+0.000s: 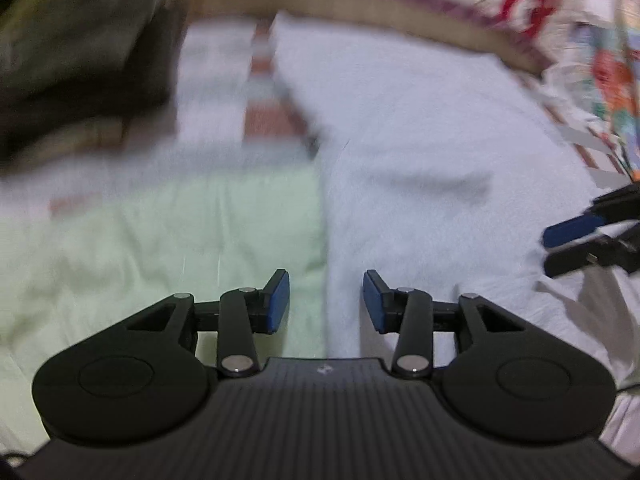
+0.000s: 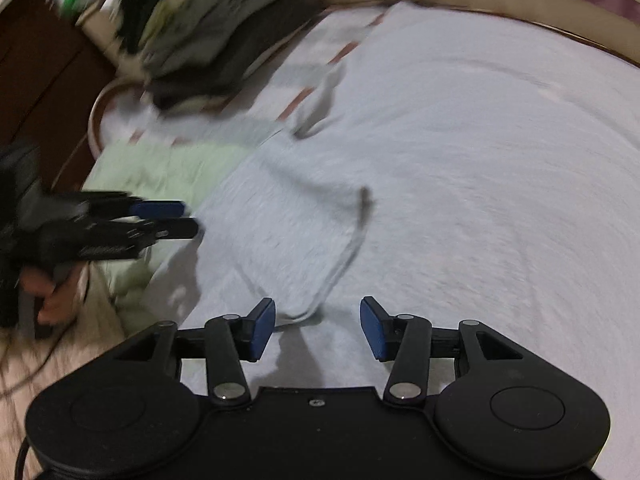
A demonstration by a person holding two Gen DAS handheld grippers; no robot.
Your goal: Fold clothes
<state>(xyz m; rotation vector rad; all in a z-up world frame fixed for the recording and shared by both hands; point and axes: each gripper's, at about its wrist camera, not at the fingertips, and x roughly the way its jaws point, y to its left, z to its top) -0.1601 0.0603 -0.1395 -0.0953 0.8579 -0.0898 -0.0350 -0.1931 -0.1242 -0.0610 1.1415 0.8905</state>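
Pale grey cloth garment (image 2: 460, 152) spreads matt and finely napped over a bed, beside a soft, creased mint-green cloth (image 1: 160, 232). Both claws — left claw (image 1: 326, 306), right claw (image 2: 318, 328) — are matt black plastic with shiny metal pivot pins and smooth blue pads (image 1: 278, 304). A ribbed black plastic housing (image 1: 320, 420) shows below — a dark, wood-like panel (image 2: 36, 64) at the edge.
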